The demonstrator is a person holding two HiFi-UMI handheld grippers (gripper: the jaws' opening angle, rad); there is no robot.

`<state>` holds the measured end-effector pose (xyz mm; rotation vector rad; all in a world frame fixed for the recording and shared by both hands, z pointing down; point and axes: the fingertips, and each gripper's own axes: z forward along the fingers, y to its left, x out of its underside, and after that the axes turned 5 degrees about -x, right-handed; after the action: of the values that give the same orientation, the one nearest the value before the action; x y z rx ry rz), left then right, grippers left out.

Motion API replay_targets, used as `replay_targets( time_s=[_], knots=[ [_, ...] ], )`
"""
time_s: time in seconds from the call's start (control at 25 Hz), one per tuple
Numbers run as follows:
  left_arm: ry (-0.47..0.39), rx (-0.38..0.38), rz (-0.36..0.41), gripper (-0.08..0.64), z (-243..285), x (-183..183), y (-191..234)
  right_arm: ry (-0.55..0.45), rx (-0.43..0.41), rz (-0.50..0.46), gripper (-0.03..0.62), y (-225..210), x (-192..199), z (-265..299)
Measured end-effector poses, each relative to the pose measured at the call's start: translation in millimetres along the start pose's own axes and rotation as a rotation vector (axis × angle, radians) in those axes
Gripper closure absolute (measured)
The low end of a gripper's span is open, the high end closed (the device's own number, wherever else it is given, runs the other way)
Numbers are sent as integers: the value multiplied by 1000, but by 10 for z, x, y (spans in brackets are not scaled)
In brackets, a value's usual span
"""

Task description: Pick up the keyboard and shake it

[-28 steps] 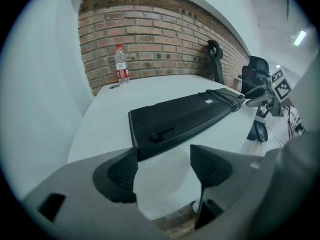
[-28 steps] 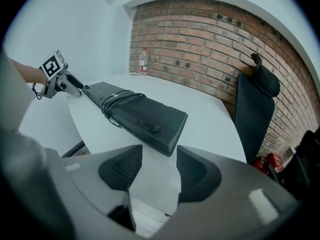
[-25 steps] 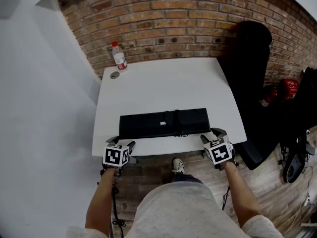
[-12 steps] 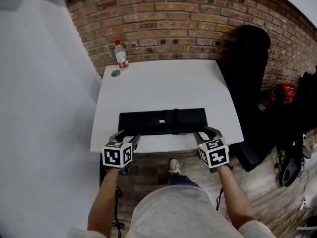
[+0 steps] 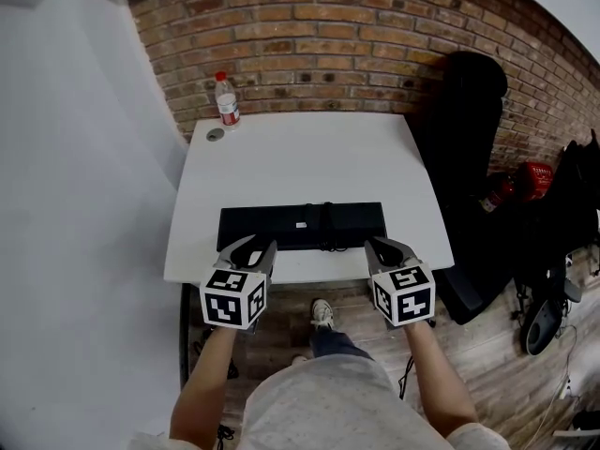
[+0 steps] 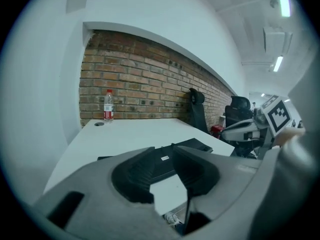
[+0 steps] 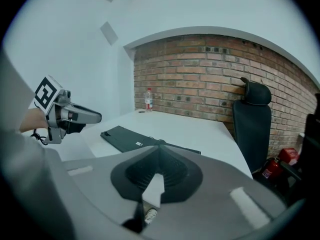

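L gripper (image 5: 251, 245): jaws closing, narrow gap left, nothing btwn them. R gripper (image 5: 386, 247): jaws together, empty. I have both at the counter (image 5: 300, 153) front edge. Keyboard (image 5: 300, 226) lies flat on counter just beyond them, near that edge, not gripped. Bottle (image 5: 226, 101) upright at far-left corner.

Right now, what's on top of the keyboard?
The keyboard carries a small white label and what looks like a dark cord wrapped across its middle; nothing else. The face against the table is covered.
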<state>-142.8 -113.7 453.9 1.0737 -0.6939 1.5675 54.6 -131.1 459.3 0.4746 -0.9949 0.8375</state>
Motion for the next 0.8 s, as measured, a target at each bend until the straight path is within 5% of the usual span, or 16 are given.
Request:
replay_targets(
  time_s=[0.2, 0.8],
  knots=[
    [-22, -6, 6, 568, -54, -51, -111, -42, -20, 26, 583, 68, -88, -89],
    [-22, 11, 15, 568, -70, -45, -224, -56, -32, 34, 583, 126, -81, -156]
  ],
)
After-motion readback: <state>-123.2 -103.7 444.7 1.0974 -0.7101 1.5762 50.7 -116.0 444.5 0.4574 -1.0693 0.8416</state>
